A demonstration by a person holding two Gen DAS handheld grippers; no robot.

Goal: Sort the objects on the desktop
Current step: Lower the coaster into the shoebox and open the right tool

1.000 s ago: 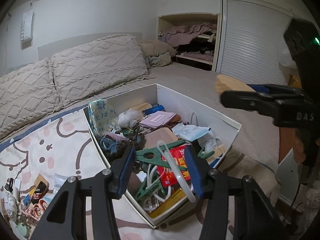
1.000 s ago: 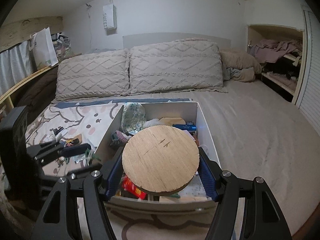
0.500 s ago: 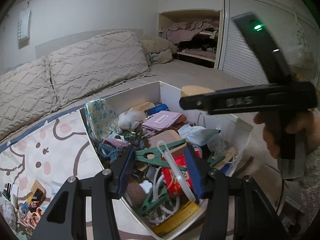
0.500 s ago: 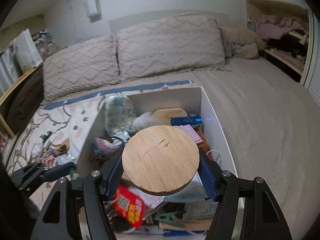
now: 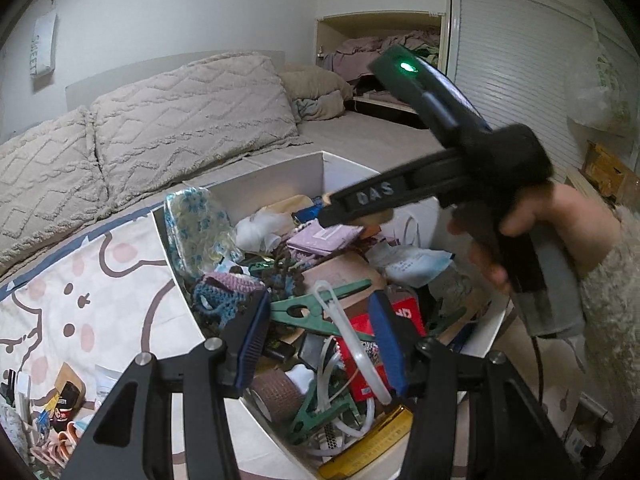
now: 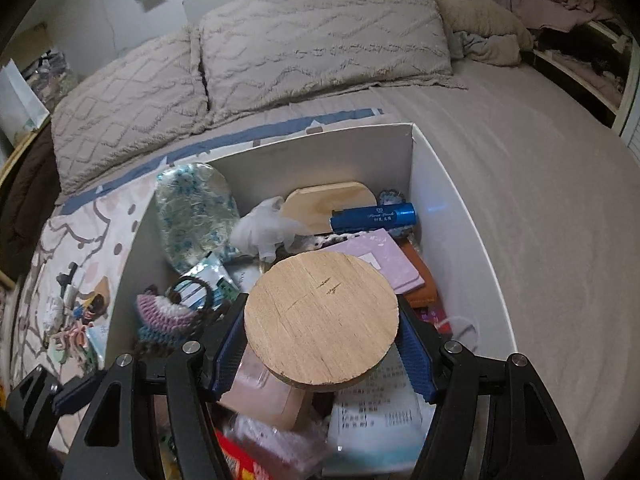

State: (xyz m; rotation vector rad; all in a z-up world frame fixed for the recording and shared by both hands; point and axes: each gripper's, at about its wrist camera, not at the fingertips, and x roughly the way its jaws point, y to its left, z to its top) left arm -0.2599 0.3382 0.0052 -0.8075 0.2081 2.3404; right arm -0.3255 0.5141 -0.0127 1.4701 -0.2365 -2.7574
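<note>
Wooden disc point(image 6: 322, 316) clamped in your right hand-held gripper point(image 6: 320, 344) above the white box point(image 6: 452, 216); left hand-held gripper point(image 5: 318, 344) open, empty, at the box's near corner.

A big bed with a plain grey-brown sheet point(image 6: 520, 200) holds everything. Two fluffy beige pillows with zigzag lines point(image 6: 320, 36) lie side by side at its head, and a crumpled beige blanket point(image 6: 492, 36) sits beside them. A white cardboard box full of small things point(image 6: 452, 216) rests on the bed, next to a pale cartoon-print cloth with a blue edge point(image 5: 80, 280). Little bits and pieces point(image 5: 56, 404) lie on that cloth.
</note>
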